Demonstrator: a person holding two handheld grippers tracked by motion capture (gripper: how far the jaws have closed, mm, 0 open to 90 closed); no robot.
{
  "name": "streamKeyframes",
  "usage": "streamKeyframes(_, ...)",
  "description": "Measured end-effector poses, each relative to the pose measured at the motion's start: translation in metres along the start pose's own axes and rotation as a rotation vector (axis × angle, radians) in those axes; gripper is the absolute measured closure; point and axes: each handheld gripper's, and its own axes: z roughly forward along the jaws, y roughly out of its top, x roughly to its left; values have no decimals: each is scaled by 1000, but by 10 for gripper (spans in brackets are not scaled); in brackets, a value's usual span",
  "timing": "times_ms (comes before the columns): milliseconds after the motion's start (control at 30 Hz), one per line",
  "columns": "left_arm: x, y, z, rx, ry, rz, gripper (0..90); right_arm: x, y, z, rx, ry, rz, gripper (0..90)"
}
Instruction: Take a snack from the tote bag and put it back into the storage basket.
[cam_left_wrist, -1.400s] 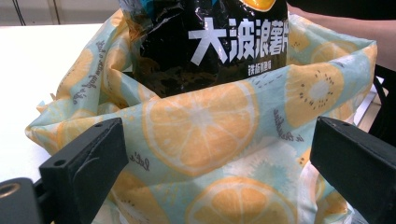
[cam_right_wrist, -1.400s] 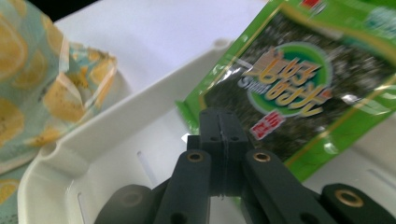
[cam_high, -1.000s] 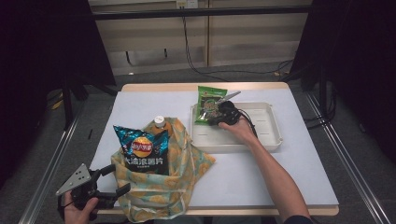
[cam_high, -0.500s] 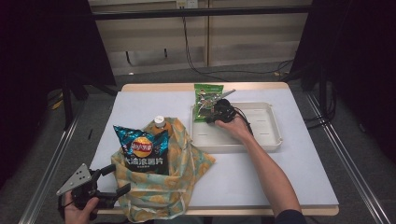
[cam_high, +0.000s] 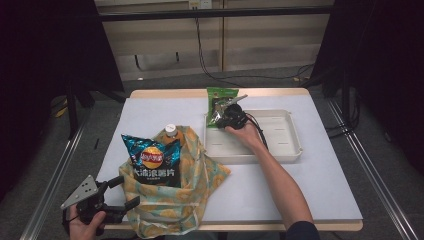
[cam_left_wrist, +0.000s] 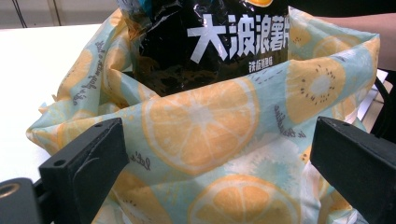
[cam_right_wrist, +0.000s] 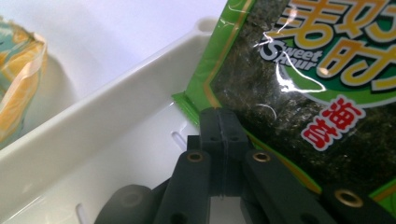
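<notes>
At the left near corner of the white counter (cam_high: 320, 190), the left tongs (cam_high: 122, 192) sit in the person's hand with both jaws spread wide apart and nothing pinched between them. In the left gripper view those jaws stand on either side of the citrus-print cloth bag (cam_left_wrist: 205, 154), whose fabric fills the space ahead of them; whether the jaw tips touch the cloth I cannot tell. The bag slumps on the counter just beside the tongs. A dark chip bag (cam_high: 152, 159) stands upright in its open mouth, and a bottle with a white cap (cam_high: 170, 129) pokes up behind the chips.

Further right lies the white tray (cam_high: 287, 152), its near left corner close to the cloth bag. At the tray's far left corner the right tongs (cam_high: 223, 116) are shut on the edge of a green seaweed packet (cam_high: 220, 97), which stands tilted up over the tray's far rim. The right gripper view shows the two jaws pressed together at the packet's (cam_right_wrist: 299, 93) lower green border, above the tray floor (cam_right_wrist: 140, 163)
</notes>
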Motion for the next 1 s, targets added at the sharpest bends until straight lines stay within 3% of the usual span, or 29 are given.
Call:
streamKeyframes(200, 0, 0, 0, 0, 9, 1, 35, -4, -2, 5, -37, -14, 33, 897)
streamKeyframes(500, 1, -1, 0, 4, 7, -5, 35, 0, -4, -5, -49, 9, 11, 790)
streamKeyframes(600, 3, -3, -1, 6, 16, -14, 35, 1, -4, -11, -73, 18, 26, 760)
streamKeyframes(733, 3, -2, 0, 0, -3, -18, 35, 4, -3, -21, -103, 40, 14, 733)
streamKeyframes(1000, -1, 0, 0, 1, 6, -3, 35, 18, -8, -43, -174, 62, 2, 625)
